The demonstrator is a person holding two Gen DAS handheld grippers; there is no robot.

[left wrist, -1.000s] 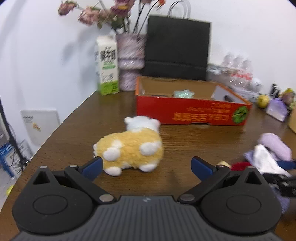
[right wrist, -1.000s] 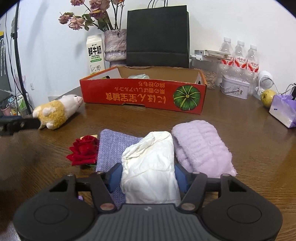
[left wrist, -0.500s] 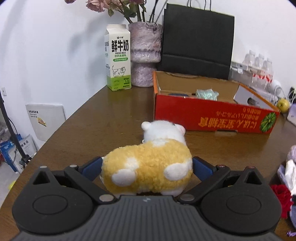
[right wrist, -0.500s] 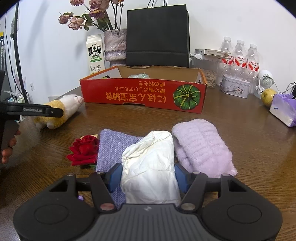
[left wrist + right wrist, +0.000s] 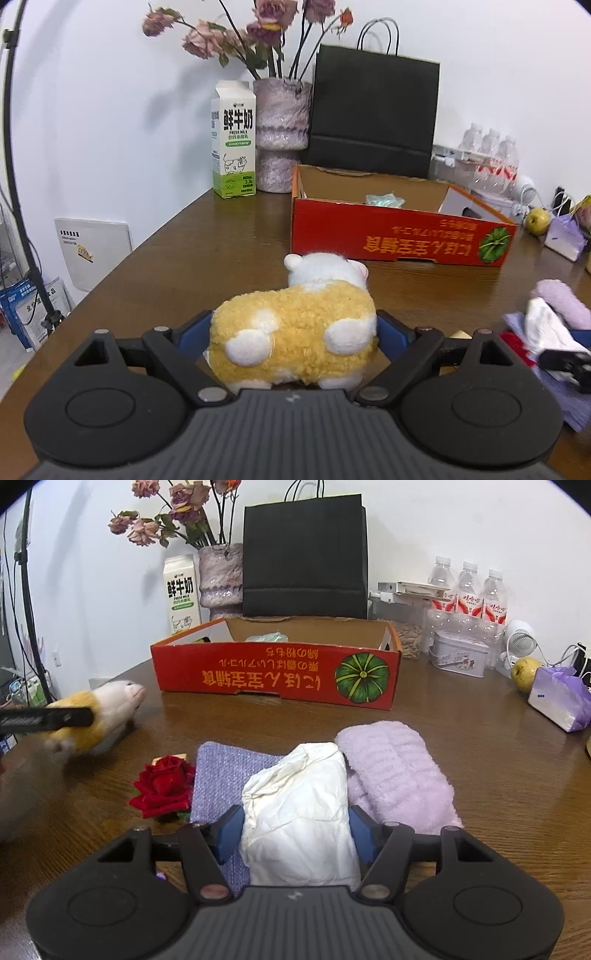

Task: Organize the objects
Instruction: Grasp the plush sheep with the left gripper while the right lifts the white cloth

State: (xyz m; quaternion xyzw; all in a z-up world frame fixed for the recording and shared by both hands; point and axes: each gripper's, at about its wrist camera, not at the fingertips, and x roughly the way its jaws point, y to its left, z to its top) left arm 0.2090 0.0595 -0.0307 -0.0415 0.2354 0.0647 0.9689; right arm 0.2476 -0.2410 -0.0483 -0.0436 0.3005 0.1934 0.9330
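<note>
My left gripper [image 5: 293, 332] is shut on a yellow and white plush sheep [image 5: 295, 332], its blue pads pressed against both sides of the body. The sheep also shows at the left of the right wrist view [image 5: 96, 716], behind a black finger [image 5: 48, 718] of the left gripper. My right gripper [image 5: 295, 830] is shut on a white crumpled cloth [image 5: 299, 823]. A red cardboard box [image 5: 277, 679] stands open behind, with a pale green item inside [image 5: 267, 638].
A purple knit cloth [image 5: 225, 775], a fluffy lilac towel [image 5: 395, 771] and a red rose [image 5: 164, 786] lie by the white cloth. At the back stand a milk carton [image 5: 233, 144], a vase [image 5: 281, 136], a black bag [image 5: 373, 118] and water bottles [image 5: 469, 594].
My left gripper moved forward around the plush sheep and closed on it; the sheep now appears a little raised. My right gripper stays shut on the white cloth, unmoved.
</note>
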